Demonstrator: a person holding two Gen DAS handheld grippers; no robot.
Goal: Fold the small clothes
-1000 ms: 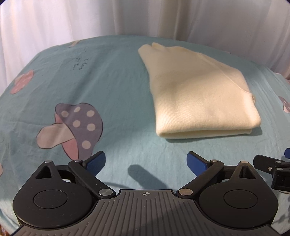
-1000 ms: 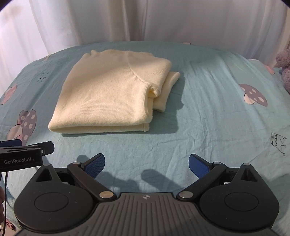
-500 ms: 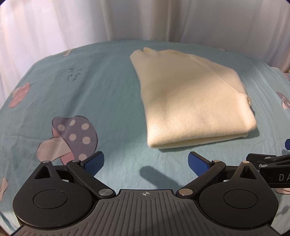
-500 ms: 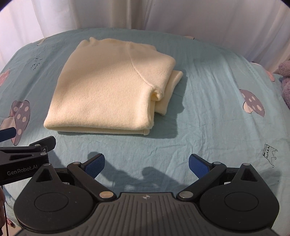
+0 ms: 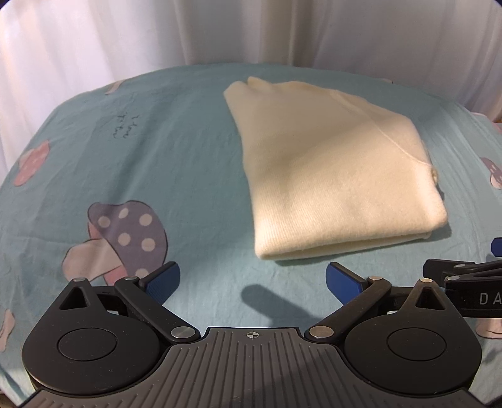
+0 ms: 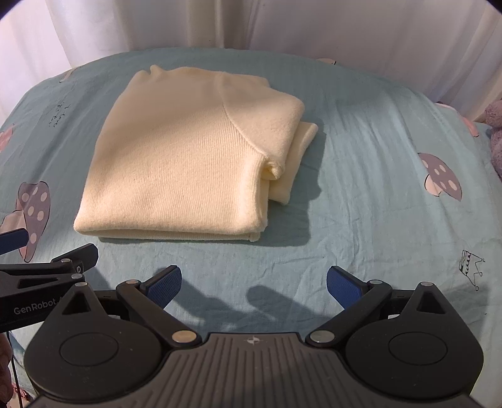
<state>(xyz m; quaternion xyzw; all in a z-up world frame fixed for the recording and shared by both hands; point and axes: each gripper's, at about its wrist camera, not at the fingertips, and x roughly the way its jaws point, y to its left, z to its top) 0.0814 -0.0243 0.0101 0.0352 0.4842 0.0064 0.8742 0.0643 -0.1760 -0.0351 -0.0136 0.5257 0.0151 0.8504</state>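
Note:
A cream knit sweater (image 5: pixel 329 172) lies folded in a flat stack on the teal mushroom-print sheet (image 5: pixel 175 163). It also shows in the right wrist view (image 6: pixel 188 157), with a folded sleeve end sticking out at its right side. My left gripper (image 5: pixel 252 279) is open and empty, just short of the sweater's near folded edge. My right gripper (image 6: pixel 253 282) is open and empty, also short of the near edge. Each gripper appears at the side of the other's view.
White curtains (image 6: pixel 251 22) hang behind the bed. A purple plush toy (image 6: pixel 495 131) sits at the far right edge. The sheet (image 6: pixel 392 188) spreads to the right of the sweater, with the bed edge curving away at left and right.
Both grippers have drawn back and risen slightly, so the sweater sits a little farther off. Both stayed open. The sweater has not moved.

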